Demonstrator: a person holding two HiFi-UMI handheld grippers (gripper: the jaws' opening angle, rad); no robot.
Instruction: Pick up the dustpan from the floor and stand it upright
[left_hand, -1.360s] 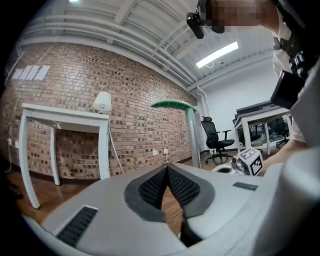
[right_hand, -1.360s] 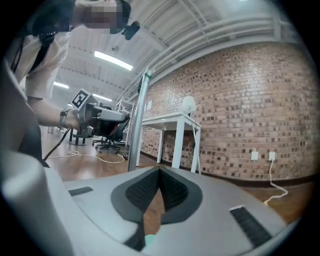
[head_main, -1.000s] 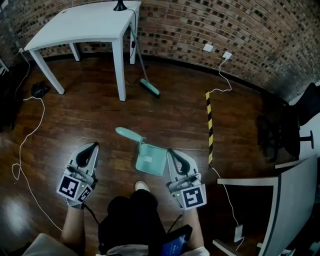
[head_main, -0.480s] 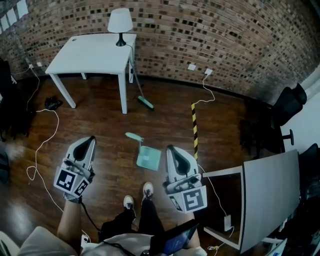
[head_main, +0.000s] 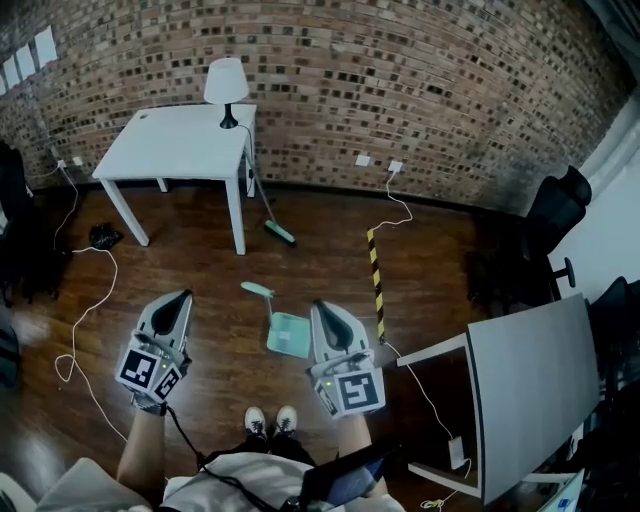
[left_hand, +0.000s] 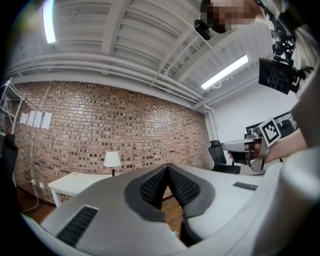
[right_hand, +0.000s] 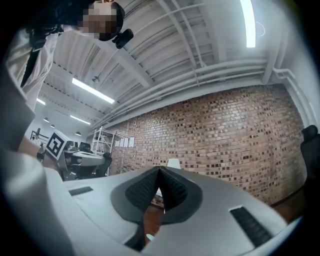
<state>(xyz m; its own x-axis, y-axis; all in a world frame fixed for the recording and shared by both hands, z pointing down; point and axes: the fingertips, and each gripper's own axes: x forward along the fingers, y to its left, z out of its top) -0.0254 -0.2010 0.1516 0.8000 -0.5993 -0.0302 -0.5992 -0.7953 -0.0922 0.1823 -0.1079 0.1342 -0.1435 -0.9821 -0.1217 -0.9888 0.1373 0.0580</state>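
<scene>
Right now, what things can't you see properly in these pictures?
- Dustpan: head view, the right gripper covers its right edge.
- Floor: both gripper views, the bodies of the left gripper and the right gripper block nearly all of it.
- Broom: head view, the top of its handle is hidden behind the table.
- Black thing left of the table: head view, too small and dark to name.

The dustpan (head_main: 288, 335) lies on the wooden floor (head_main: 200, 275).
</scene>
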